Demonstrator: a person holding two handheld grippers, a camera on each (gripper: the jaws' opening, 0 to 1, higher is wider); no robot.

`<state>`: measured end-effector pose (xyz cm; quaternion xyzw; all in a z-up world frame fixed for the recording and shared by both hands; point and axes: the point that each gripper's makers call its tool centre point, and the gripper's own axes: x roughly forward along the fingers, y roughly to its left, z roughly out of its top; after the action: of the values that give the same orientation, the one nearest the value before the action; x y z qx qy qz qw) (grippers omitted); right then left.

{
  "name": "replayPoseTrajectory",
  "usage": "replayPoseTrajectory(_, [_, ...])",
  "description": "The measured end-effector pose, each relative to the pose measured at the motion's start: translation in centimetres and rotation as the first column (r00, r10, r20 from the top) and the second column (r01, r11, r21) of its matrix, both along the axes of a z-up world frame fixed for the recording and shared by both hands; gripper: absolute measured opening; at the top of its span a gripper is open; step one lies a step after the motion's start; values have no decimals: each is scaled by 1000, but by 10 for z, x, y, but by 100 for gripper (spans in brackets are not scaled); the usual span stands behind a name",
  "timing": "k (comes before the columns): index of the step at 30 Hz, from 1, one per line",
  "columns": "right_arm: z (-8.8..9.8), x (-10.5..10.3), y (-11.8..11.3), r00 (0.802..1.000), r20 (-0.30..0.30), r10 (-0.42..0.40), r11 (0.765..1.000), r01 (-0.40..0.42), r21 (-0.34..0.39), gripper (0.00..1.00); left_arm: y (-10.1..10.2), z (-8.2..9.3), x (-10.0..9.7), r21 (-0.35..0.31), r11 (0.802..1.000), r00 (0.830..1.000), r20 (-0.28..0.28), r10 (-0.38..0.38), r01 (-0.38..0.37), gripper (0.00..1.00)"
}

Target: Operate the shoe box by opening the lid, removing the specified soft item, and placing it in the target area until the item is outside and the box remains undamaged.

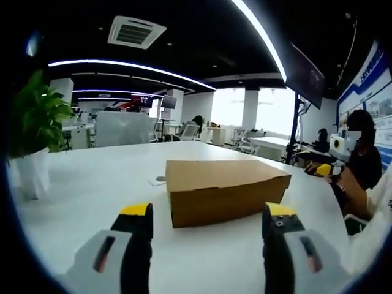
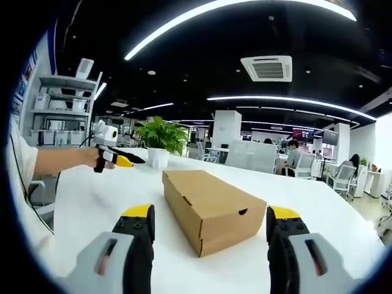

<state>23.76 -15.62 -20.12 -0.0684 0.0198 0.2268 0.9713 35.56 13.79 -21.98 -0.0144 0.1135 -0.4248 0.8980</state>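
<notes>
Directly ahead of both wide-apart tongs, left [image 1: 208, 222] and right [image 2: 210, 224], sits a closed brown cardboard shoe box [image 1: 224, 191], contents hidden.

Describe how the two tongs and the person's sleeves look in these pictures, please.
The left tongs have two grey jaws, each with a dark slot, black inner faces and yellow tips. The right tongs look the same. In the right gripper view, the left tongs appear from the side, black with yellow tips, carrying a white box. The person wears a white short sleeve, and a thin dark cable hangs along it.
</notes>
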Motion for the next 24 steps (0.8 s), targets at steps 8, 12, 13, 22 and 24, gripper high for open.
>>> replayPoseTrajectory(8, [-4,4,-2,1000,-13,-7,1000,7,0,77,-1,-7,9,6,1000,1000,-17,-2,2,76])
replayPoseTrajectory(12, [-8,6,-5,1000,-22,-9,1000,9,5,77,-3,-10,12,7,1000,1000,-23,-2,2,77])
replayPoseTrajectory(13, [-10,8,-5,1000,-27,-8,1000,8,9,77,-4,-10,13,10,1000,1000,-23,-4,4,77])
replayPoseTrajectory(22, [-17,22,1,998,-66,-6,1000,7,15,77,-15,-19,30,51,998,999,-22,-25,27,78])
replayPoseTrajectory(24, [-16,24,3,998,-65,-9,1000,10,12,77,-19,-19,35,58,998,999,-16,-35,36,78])
